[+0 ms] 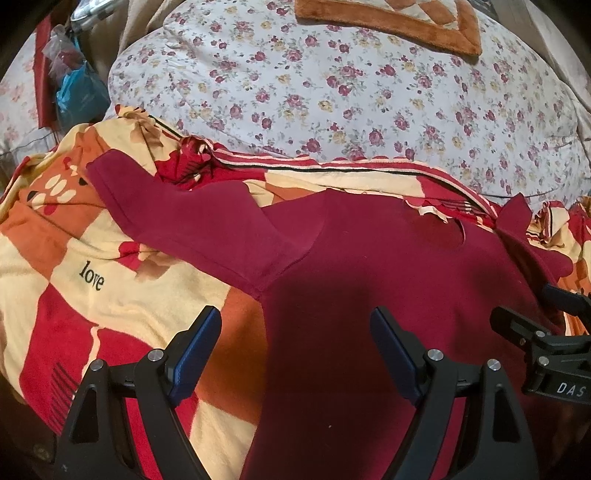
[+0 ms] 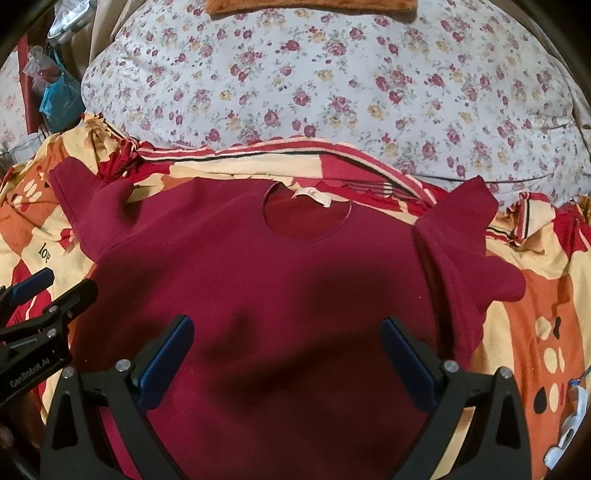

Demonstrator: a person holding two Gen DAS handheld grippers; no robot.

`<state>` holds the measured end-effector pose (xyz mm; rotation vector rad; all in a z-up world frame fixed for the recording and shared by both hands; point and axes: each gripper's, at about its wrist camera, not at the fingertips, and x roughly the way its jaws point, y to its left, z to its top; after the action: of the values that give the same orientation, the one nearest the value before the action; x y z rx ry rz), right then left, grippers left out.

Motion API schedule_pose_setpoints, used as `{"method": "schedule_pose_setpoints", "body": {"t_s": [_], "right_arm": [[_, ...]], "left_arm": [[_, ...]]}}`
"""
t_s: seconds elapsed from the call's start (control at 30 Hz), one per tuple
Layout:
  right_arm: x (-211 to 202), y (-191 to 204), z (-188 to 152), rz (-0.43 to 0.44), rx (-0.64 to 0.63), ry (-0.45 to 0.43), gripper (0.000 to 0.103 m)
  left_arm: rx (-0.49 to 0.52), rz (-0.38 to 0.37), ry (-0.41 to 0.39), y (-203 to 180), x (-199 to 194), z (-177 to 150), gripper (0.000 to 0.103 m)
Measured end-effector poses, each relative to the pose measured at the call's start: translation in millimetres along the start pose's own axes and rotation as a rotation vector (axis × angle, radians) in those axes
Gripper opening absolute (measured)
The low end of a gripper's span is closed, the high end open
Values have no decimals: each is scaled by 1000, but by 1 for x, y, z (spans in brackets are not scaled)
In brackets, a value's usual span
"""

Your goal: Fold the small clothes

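Observation:
A dark red short-sleeved top (image 2: 258,266) lies spread flat, front up, on a patterned blanket, its neck opening with a white label (image 2: 314,197) at the far side. It also shows in the left wrist view (image 1: 369,277), with its left sleeve (image 1: 177,218) stretched out to the left. My left gripper (image 1: 295,321) is open and hovers over the top's left side seam. My right gripper (image 2: 288,328) is open and empty above the middle of the top. The right sleeve (image 2: 465,229) lies crumpled.
A red, orange and cream blanket (image 1: 92,295) with the word "love" covers the bed. A floral quilt (image 1: 332,85) is heaped behind it, with an orange cushion (image 1: 388,22) on top. Bags (image 1: 74,88) hang at the far left.

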<state>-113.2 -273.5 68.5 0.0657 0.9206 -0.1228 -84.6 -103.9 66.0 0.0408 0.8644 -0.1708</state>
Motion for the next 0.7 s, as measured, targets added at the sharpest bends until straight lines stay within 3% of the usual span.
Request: {"method": "schedule_pose_setpoints", "body": {"t_s": [0.7], "right_arm": [[7, 5, 0, 8, -8, 21, 102]], "left_arm": [[1, 25, -6, 5, 2, -1, 65]]}}
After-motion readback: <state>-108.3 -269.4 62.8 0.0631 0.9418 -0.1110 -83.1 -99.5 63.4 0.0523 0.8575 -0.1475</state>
